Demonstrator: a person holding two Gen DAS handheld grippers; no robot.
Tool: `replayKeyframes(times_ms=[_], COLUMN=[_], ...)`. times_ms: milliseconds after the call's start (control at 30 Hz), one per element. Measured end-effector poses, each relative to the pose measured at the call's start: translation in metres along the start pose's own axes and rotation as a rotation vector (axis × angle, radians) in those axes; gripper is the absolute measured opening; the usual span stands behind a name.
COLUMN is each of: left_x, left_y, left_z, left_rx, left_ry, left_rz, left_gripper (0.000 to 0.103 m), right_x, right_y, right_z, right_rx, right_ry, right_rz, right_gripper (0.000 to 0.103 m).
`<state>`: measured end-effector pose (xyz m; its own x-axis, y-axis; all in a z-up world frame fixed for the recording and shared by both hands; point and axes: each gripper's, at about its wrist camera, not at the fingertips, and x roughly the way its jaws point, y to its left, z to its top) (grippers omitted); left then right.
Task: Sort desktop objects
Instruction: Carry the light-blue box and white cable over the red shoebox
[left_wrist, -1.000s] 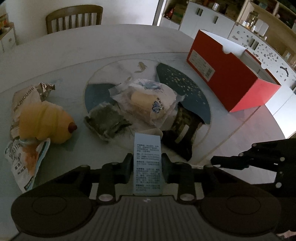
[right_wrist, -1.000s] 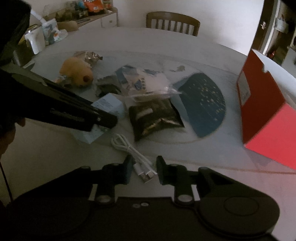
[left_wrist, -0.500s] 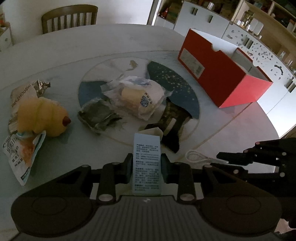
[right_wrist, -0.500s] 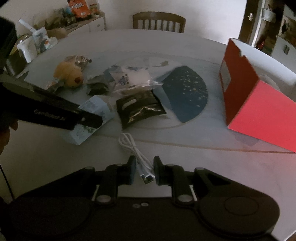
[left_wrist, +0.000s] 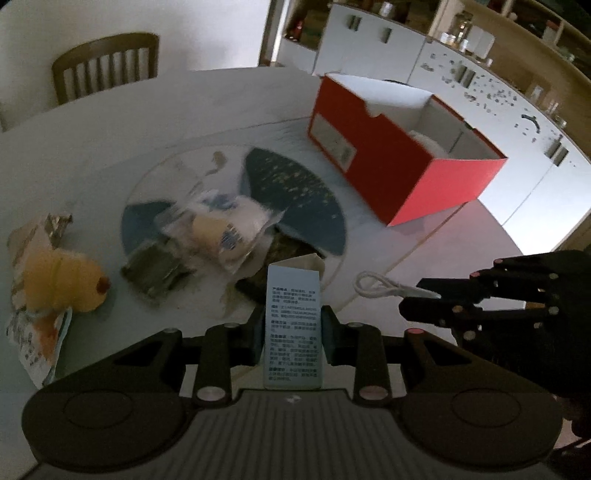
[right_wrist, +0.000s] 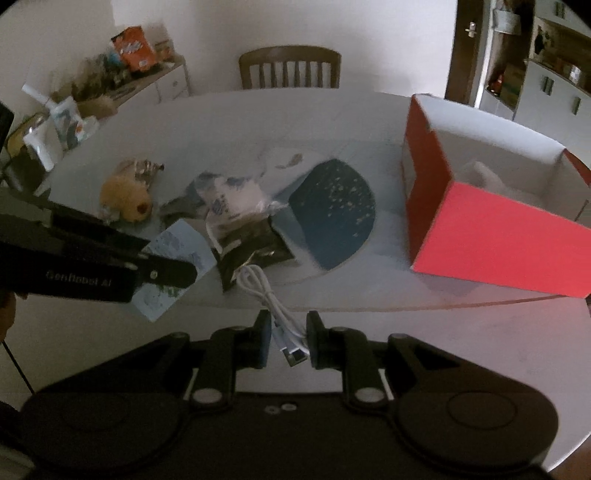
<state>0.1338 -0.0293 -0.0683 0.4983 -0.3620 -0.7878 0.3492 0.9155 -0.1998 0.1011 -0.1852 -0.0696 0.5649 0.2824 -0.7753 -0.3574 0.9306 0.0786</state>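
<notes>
Both grippers have lifted clear of the round table (right_wrist: 258, 122) since the earlier frames, each carrying its load, and the right jaws have just closed tighter on the cable. In the left wrist view the left gripper (left_wrist: 293, 332) is clamped on a pale blue printed box (left_wrist: 293, 325), which stands upright between the two pads, its open top flap rising toward 12 o'clock above the fingertips. In the right wrist view the right gripper (right_wrist: 286, 338) pinches a white USB cable (right_wrist: 275, 306) near its plug end; the plug hangs just below the pads, toward 6 o'clock, while the looped remainder trails toward 11 o'clock over a dark foil packet (right_wrist: 251, 245). The left wrist view shows that gripper at 3 o'clock with the cable loop sticking out toward 9 o'clock. Left on the table are a yellow plush toy (left_wrist: 59, 280) at 9 o'clock in the left wrist view, a clear bag with a bun (left_wrist: 221, 230) near the centre, and a crumpled dark wrapper (left_wrist: 155, 267) just beside that bag. An open red shoebox (left_wrist: 399, 158) sits at 2 o'clock, well apart from both loads.
</notes>
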Motion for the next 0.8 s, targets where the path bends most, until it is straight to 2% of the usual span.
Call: replayKeyframes(times_ms=[400, 800], left_x=[-0.013, 0.003], left_y=[-0.035, -0.087], left_z=[0.043, 0.092], left_rx=[0.057, 0.144], left_ry=[-0.044, -0.081], left_rz=[-0.055, -0.106], left_gripper=[0.029, 0.029], right_x=[-0.037, -0.055], right_y=[-0.044, -0.111], right_z=[0.027, 0.049], right_rx=[0.077, 0.133], right_ry=[-0.073, -0.104], right_rz=[-0.026, -0.117], right_gripper=[0.019, 0.019])
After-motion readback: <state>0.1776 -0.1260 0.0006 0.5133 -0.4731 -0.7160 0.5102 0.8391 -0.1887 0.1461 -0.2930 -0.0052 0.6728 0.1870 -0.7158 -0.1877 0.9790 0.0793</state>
